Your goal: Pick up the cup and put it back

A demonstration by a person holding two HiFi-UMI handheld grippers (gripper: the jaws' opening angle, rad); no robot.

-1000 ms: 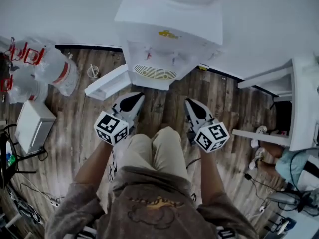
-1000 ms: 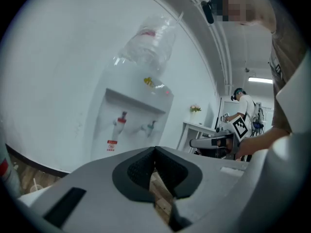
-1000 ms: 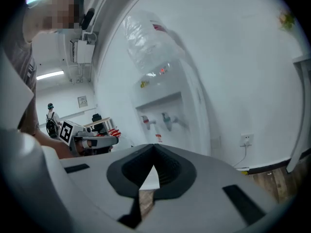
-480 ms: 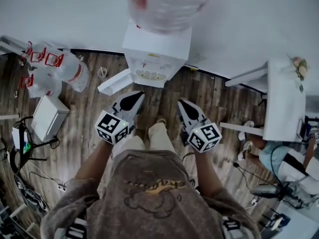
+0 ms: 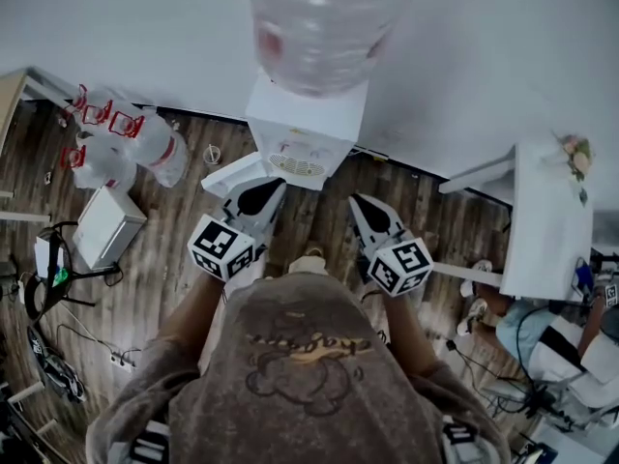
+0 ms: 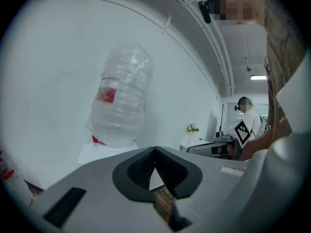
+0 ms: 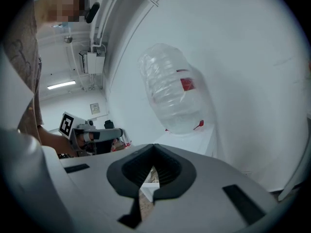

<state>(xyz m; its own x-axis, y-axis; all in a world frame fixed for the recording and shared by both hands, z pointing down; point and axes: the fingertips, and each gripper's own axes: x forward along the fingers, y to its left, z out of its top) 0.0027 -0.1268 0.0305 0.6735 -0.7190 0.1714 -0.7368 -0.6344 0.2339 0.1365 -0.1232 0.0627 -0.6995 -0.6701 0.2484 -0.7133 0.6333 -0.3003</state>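
Note:
A small clear cup (image 5: 212, 153) stands on the wooden floor to the left of the white water dispenser (image 5: 305, 129), which carries a big clear bottle (image 5: 324, 22). My left gripper (image 5: 266, 189) and right gripper (image 5: 356, 204) hang side by side in front of the dispenser, well above the floor and apart from the cup. Both are shut with nothing between the jaws. In the left gripper view the closed gripper (image 6: 155, 149) points at the bottle (image 6: 121, 103). The right gripper view shows the same: closed gripper (image 7: 154, 147), bottle (image 7: 175, 93) ahead.
Spare water jugs with red handles (image 5: 126, 133) lie at the left, a white box (image 5: 104, 225) and cables (image 5: 48, 278) below them. A white panel (image 5: 232, 172) sticks out at the dispenser's foot. A white table (image 5: 542, 220) and another person (image 5: 532, 327) are at the right.
Both grippers and the head camera have risen together. The dispenser looks smaller and further below, and its bottle has come fully into the head view.

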